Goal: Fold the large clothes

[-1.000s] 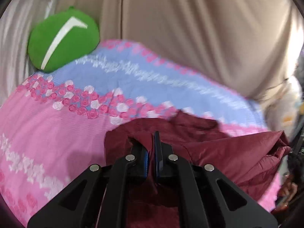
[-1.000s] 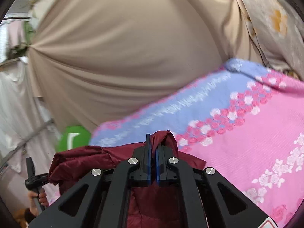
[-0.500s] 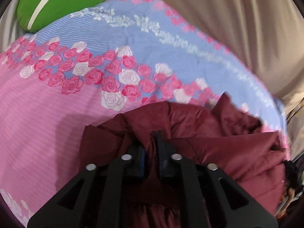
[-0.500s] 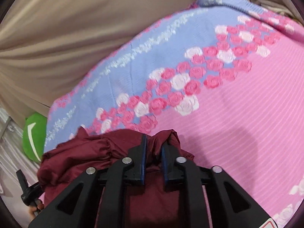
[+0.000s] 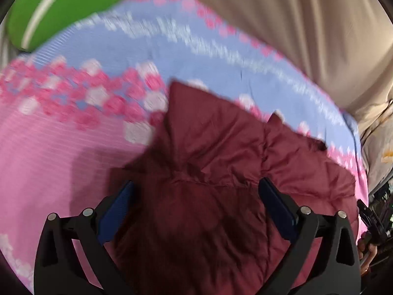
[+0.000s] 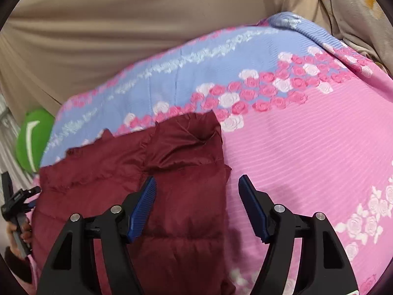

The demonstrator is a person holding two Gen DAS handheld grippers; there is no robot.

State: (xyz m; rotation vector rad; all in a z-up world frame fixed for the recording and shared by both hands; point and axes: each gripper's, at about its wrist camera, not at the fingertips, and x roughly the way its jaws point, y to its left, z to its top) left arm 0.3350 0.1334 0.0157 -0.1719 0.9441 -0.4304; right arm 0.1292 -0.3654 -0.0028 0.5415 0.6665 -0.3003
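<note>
A dark red padded jacket (image 5: 216, 172) lies folded on a pink and blue flowered bedspread (image 5: 61, 147). My left gripper (image 5: 196, 186) hovers over the jacket's left part, its jaws opening wide; fabric lies below them but the blue pads do not press on it. In the right wrist view the jacket (image 6: 152, 172) fills the lower left. My right gripper (image 6: 197, 184) is over the jacket's right edge, jaws opening, nothing pinched. The other gripper, in a person's hand (image 6: 17, 223), shows at the left edge.
A green cushion (image 5: 61, 7) with a white stripe sits at the bed's far left corner. A beige curtain (image 5: 282, 19) hangs behind the bed. Bedspread (image 6: 307, 147) stretches bare to the right of the jacket. A flowered cloth (image 6: 356, 7) hangs at the far right.
Both grippers came down with the jacket's edge pinched, then let go and spread wide. The jacket edge now lies flat on the bedspread.
</note>
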